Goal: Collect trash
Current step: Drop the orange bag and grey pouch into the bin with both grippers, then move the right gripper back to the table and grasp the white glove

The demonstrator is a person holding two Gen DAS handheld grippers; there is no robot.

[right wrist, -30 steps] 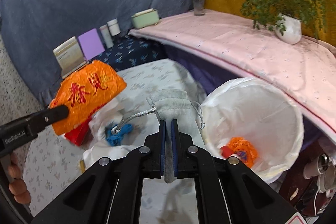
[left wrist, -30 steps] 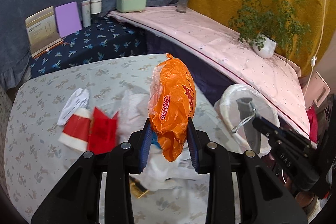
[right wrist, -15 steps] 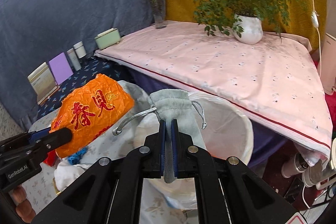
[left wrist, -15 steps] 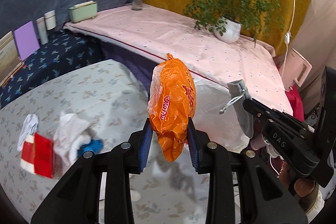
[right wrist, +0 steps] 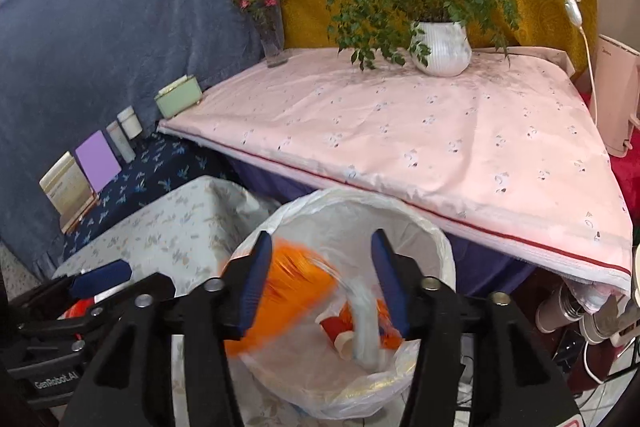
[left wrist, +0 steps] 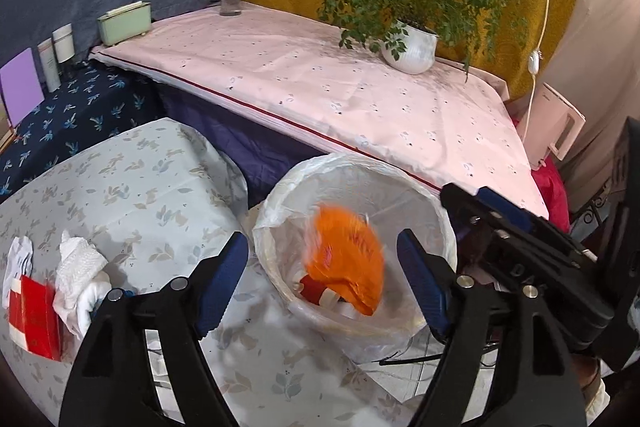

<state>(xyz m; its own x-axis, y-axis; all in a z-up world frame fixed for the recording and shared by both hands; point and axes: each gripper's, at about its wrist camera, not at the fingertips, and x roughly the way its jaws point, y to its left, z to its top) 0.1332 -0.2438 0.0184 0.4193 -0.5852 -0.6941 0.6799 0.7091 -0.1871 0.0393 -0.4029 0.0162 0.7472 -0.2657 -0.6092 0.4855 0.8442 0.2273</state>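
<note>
I hold both units over the bin (left wrist: 416,187), which stands beside the surface (left wrist: 132,195) and is lined with a clear bag.

1. Left hand-held gripper (left wrist: 322,269): its jaws have just been opening and now stand wide, pads clear of everything. The orange bag (left wrist: 346,261) is below and between them, blurred, inside the bin mouth.
2. Right hand-held gripper (right wrist: 320,281): its jaws have just been opening and stand about half apart with nothing pressed between the pads. A pale blurred streak (right wrist: 362,323) below them is probably the grey pouch dropping into the bin; the blur prevents a firm call.
3. Bin contents: red and white scraps lie at the bottom under the orange bag.
4. Remaining trash: a red packet (left wrist: 36,319), crumpled tissue (left wrist: 78,267) and a white wrapper (left wrist: 18,261) lie together at the left of the surface, well apart from the bin.

Hazards, as I judge them:
- The orange bag is light and bulky. It may catch on the liner rim and rest there rather than settle.
- The two units are close together over the bin. Swinging either back toward the surface carelessly could knock one against the other or snag the liner.
- The bin stands at the surface edge; a nudge could tip it.

Legible marks: "GenRobot.AI" on the left unit's body in the right view; "DA" on the right unit in the left view. Print on the orange bag is unreadable.
</note>
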